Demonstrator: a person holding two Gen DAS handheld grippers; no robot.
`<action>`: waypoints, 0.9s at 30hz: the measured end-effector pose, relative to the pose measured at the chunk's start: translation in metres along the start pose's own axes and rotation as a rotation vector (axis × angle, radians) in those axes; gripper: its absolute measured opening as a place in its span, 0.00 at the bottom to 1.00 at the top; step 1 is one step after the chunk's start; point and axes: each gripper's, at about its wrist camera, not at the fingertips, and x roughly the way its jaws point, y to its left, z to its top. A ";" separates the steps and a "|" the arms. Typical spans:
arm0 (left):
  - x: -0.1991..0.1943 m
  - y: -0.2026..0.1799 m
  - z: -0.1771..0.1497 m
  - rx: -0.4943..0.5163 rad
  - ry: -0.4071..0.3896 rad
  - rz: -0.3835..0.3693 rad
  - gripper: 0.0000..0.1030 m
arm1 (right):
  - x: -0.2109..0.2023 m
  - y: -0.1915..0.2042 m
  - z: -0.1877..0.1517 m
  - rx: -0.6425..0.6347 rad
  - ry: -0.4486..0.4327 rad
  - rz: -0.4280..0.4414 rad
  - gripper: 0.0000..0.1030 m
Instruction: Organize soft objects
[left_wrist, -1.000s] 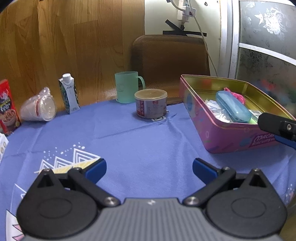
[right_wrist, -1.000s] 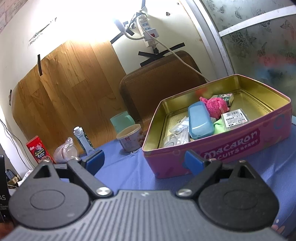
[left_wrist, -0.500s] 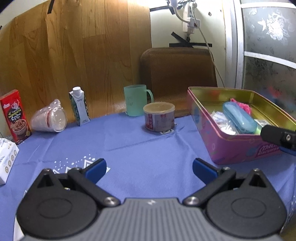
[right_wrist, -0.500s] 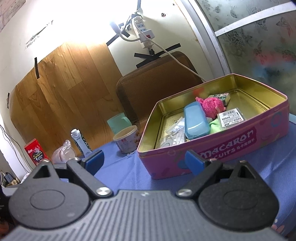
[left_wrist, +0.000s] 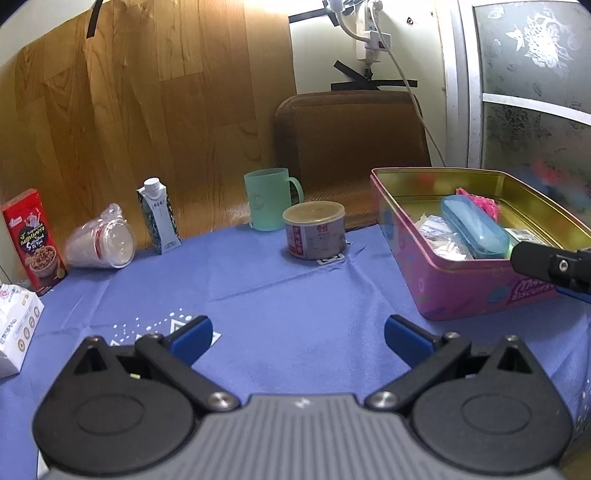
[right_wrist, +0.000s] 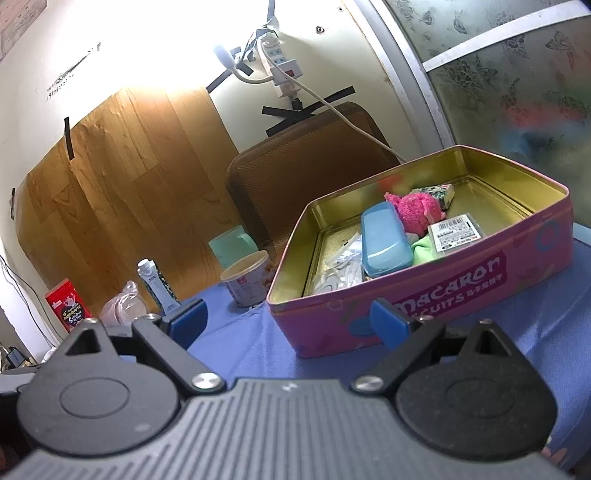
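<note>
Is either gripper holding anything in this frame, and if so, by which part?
Nothing is held. The left gripper and the right gripper are both open with nothing between their fingers.

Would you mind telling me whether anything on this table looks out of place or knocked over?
The clear plastic cup lies tipped on its side between the red snack box and the small white carton, which stand upright.
</note>
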 end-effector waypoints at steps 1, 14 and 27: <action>0.000 0.000 0.000 0.001 -0.001 -0.005 1.00 | 0.000 0.000 0.000 0.001 0.000 -0.001 0.94; -0.004 0.001 0.000 -0.003 -0.014 -0.063 1.00 | 0.001 -0.002 -0.001 0.005 0.005 -0.004 0.94; -0.002 0.003 0.000 -0.028 0.007 -0.090 1.00 | 0.003 -0.004 -0.001 0.006 0.010 0.000 0.94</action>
